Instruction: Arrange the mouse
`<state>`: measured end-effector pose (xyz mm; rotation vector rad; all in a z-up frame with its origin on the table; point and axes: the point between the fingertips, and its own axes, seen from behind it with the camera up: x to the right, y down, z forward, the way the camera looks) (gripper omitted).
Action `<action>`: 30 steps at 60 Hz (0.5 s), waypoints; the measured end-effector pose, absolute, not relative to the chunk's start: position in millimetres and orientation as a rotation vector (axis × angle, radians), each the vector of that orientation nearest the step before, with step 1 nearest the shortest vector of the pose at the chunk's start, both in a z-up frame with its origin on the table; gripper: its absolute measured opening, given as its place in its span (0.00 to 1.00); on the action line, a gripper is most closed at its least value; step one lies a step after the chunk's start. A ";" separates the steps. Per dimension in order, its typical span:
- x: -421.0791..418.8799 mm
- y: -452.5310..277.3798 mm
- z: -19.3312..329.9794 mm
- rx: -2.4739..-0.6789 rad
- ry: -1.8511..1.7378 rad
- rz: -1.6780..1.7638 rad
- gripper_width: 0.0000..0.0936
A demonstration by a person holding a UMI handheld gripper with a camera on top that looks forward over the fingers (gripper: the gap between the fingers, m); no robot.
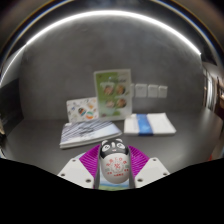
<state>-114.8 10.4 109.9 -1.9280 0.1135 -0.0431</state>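
A white computer mouse (114,164) with a black front and a red pattern on its back sits between my two fingers. Both purple pads (94,158) press against its sides, so my gripper (114,162) is shut on it. The mouse appears lifted above the grey tabletop (60,150), with its black front pointing away from me. Its underside is hidden.
A book (88,133) lies flat on the table ahead to the left. A white and blue box (149,124) lies ahead to the right. An upright green card (112,94) and a smaller illustrated card (80,108) lean against the back wall.
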 end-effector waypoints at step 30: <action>-174.3 19.4 -4.6 -2.197 0.075 -0.134 0.62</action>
